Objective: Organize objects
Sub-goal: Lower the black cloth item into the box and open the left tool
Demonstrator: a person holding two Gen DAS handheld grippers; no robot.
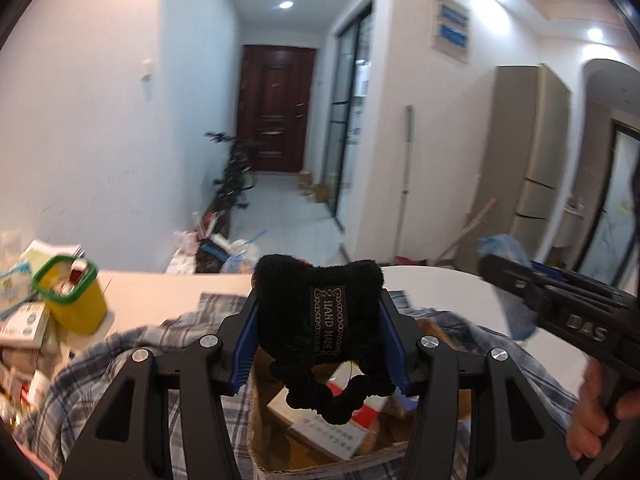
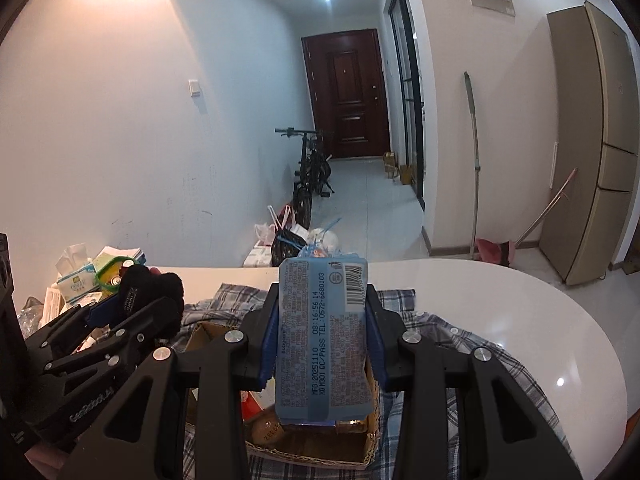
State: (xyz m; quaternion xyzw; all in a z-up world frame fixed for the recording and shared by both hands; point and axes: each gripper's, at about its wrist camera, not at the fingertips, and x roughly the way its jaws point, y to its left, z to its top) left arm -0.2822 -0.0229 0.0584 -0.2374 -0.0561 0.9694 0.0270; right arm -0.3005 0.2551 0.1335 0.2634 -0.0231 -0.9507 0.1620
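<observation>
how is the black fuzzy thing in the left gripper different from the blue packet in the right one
The fuzzy thing is black, soft and lumpy, with a woven "HAND MADE" label; the packet is light blue, flat and rectangular, with printed text and a barcode. The fuzzy thing bulges above and droops below the left jaws; the packet stands straight between the right jaws. Both are clamped and held over the cardboard box on the plaid cloth.

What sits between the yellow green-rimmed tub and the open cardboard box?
In the left wrist view, rumpled blue plaid cloth and bare pale tabletop separate yellow tub from cardboard box.
</observation>
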